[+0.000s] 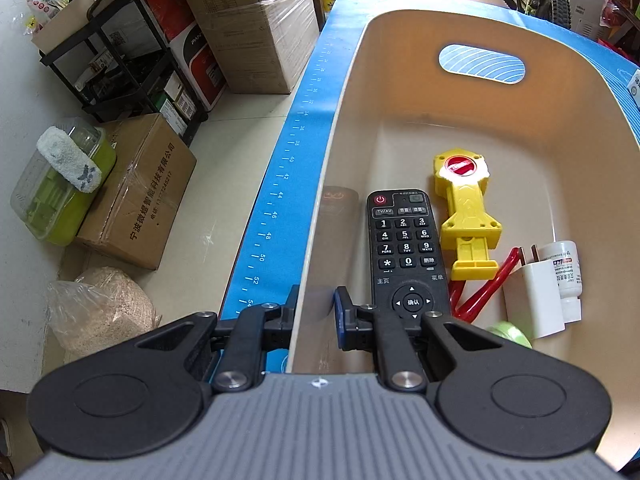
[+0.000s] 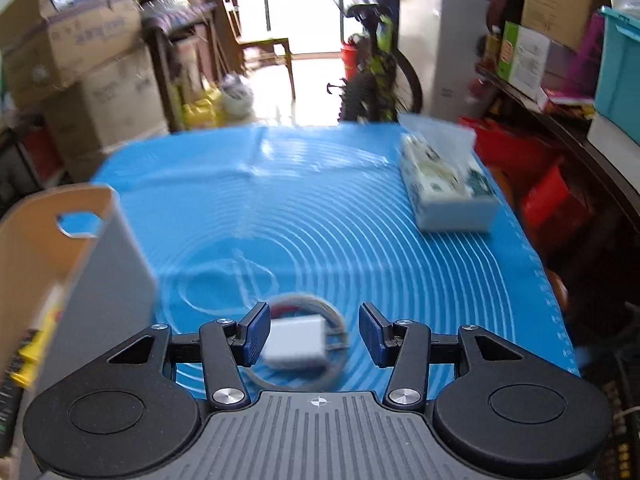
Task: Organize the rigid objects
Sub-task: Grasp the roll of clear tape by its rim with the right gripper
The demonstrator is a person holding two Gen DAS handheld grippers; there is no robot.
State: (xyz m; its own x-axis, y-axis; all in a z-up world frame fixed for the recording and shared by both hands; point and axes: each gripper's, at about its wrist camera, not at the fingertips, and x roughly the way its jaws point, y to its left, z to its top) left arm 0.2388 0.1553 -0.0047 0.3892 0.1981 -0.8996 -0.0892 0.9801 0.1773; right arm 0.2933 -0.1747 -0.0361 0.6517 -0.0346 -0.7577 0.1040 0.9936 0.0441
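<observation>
My left gripper (image 1: 314, 312) is shut on the near left wall of a beige bin (image 1: 400, 32), one finger outside and one inside. In the bin lie a black remote (image 1: 406, 248), a yellow toy launcher (image 1: 466, 216), a red cord (image 1: 486, 288), a white plug adapter (image 1: 534, 300), a small white bottle (image 1: 566, 272) and a green object (image 1: 510, 332). My right gripper (image 2: 314, 330) is open over the blue mat (image 2: 320, 208), its fingers on either side of a white charger with a coiled cable (image 2: 296, 340). The bin (image 2: 44, 248) stands to its left.
A tissue box (image 2: 446, 184) lies at the mat's far right. Cardboard boxes (image 1: 140, 196), a black rack (image 1: 120, 52) and a green container (image 1: 60, 184) stand on the floor left of the table. A bicycle (image 2: 376, 60) and shelves are beyond it.
</observation>
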